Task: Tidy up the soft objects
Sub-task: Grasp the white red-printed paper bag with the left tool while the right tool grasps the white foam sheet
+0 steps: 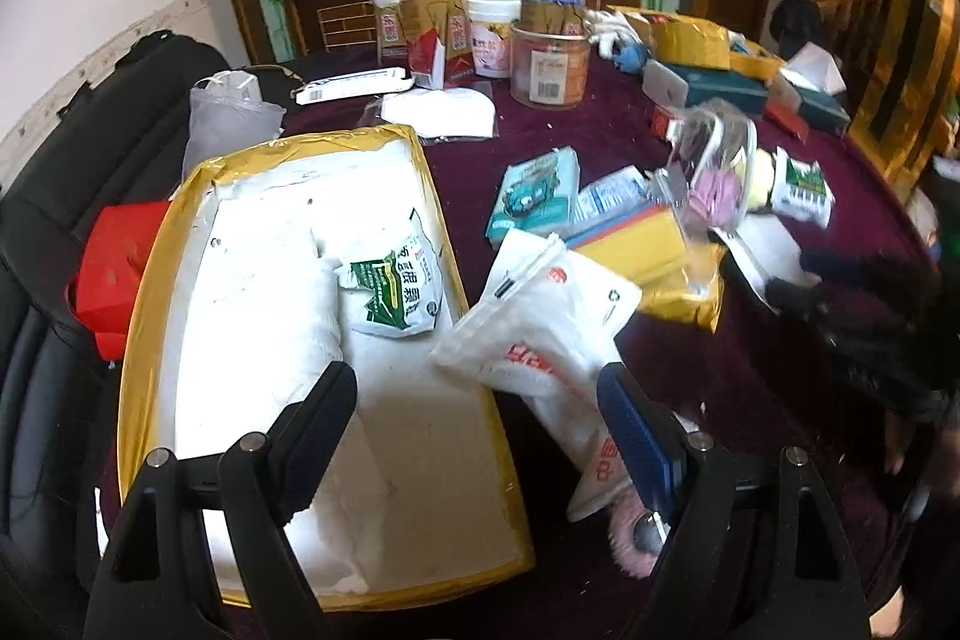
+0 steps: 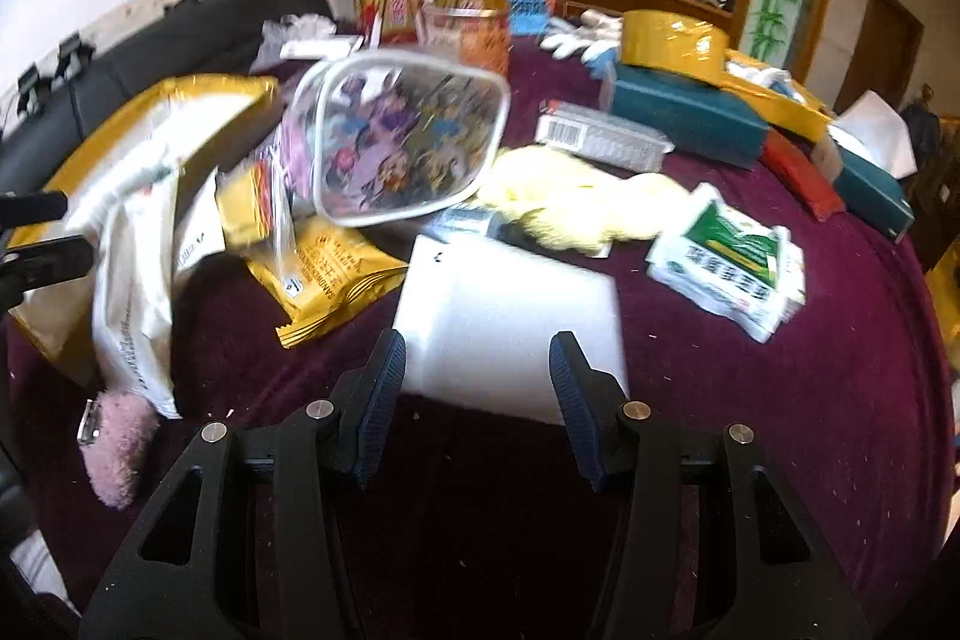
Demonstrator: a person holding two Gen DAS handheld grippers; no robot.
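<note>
Between picks: both claws apart and empty, right gripper point(image 2: 477, 364) nearing white foam block point(image 2: 510, 316) at 12 o'clock; next, straddle and clamp it.

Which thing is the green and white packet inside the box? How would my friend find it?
Look for the big box with yellow taped edges and a white inside, at the table's left. A soft green-and-white packet lies in it beside a white pillow-like roll. It is the only printed, coloured thing in there.
</note>
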